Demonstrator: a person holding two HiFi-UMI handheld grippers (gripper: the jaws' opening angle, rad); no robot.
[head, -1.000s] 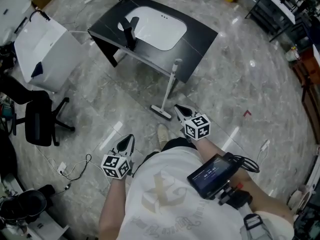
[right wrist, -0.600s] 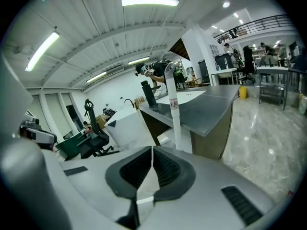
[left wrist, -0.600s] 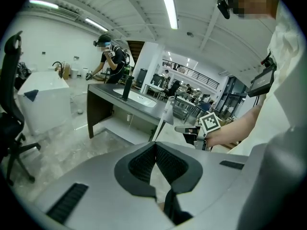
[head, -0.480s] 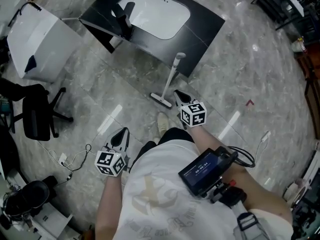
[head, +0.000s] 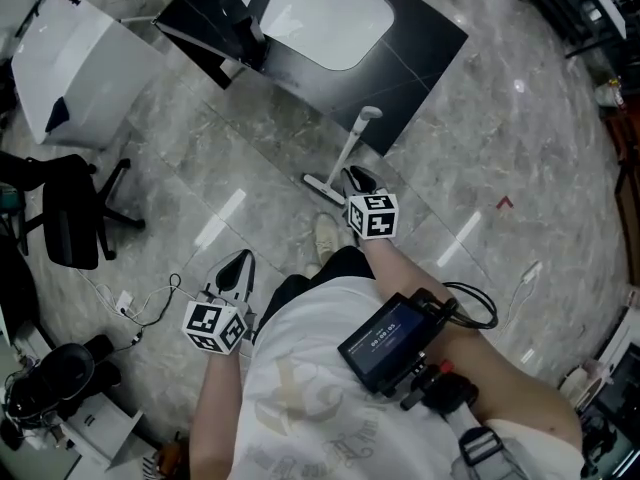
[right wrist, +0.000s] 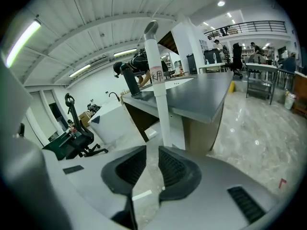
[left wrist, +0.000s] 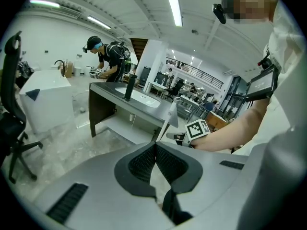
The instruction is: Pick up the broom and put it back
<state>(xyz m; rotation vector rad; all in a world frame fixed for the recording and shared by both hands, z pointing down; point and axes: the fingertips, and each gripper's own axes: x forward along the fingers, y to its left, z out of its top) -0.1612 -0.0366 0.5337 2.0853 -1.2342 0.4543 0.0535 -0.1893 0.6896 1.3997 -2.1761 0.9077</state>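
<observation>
The broom (head: 348, 150) leans on the black bench (head: 425, 53), whose white basin (head: 320, 28) looks bare. Right gripper (head: 354, 176) jaws, just opening, stand narrowly apart, empty; left gripper (head: 240, 264) closed.

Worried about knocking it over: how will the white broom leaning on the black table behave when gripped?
The broom looks stiff and light: a thin straight pole, small head. It only leans on the table, so a nudge may topple it.

Marble floor (head: 520, 168) — broom (head: 346, 161), sink table (head: 420, 48), office chair (head: 70, 233)
</observation>
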